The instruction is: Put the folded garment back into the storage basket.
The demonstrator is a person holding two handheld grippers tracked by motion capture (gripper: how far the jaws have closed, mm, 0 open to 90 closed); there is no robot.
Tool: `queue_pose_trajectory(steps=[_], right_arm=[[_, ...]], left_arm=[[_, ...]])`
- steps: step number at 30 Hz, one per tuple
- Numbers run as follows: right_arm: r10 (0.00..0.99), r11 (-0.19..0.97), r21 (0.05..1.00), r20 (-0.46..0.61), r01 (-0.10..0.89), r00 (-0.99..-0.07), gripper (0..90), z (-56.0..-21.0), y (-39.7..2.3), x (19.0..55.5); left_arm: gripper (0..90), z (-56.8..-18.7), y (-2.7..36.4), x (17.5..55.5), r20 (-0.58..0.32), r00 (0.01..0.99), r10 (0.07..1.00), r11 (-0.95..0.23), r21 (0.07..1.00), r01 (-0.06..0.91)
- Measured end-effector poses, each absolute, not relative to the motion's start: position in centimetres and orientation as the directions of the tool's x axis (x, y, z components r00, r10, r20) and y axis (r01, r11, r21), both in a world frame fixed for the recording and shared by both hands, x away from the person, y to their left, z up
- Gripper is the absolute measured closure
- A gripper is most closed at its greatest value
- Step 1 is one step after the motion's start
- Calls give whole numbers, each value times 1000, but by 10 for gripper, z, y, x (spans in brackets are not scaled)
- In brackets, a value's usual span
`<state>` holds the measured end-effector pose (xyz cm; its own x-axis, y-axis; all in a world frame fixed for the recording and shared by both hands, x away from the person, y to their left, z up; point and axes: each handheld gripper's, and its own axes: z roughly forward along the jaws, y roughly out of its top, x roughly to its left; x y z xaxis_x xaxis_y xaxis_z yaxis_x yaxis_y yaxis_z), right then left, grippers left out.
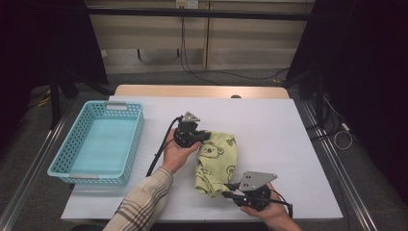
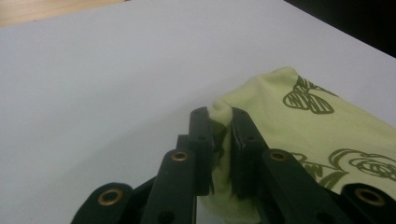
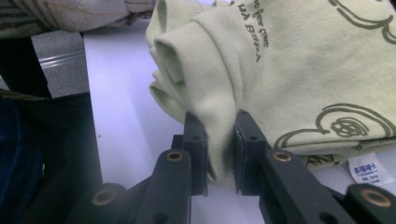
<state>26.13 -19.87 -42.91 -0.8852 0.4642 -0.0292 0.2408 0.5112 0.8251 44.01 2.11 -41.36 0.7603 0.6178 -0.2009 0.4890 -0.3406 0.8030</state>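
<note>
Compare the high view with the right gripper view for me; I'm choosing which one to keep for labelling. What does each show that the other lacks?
High view alone: the blue basket at the table's left, the left tool pinching the far end of the green garment, and the right tool seen from above.

Right gripper view alone: the garment's ribbed folded edge pressed between that tool's jaws, and a small white label.

Both: the garment with its bear print, the white table, and the plaid sleeve.
</note>
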Motion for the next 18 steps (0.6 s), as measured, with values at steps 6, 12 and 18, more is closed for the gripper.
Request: queue_pose_trajectory(steps=[6, 12, 18], right_arm=[[472, 483, 841, -14, 245, -881, 782, -426, -200, 261], [478, 472, 849, -21, 237, -878, 782, -423, -199, 260], [478, 464, 857, -31, 223, -878, 782, -419, -196, 263]], left_arm=[[814, -406, 21, 440, -197, 762, 617, -338, 808, 483], [814, -397, 21, 439, -184, 764, 618, -335, 818, 468], [814, -390, 24, 442, -176, 765, 619, -328, 827, 456]])
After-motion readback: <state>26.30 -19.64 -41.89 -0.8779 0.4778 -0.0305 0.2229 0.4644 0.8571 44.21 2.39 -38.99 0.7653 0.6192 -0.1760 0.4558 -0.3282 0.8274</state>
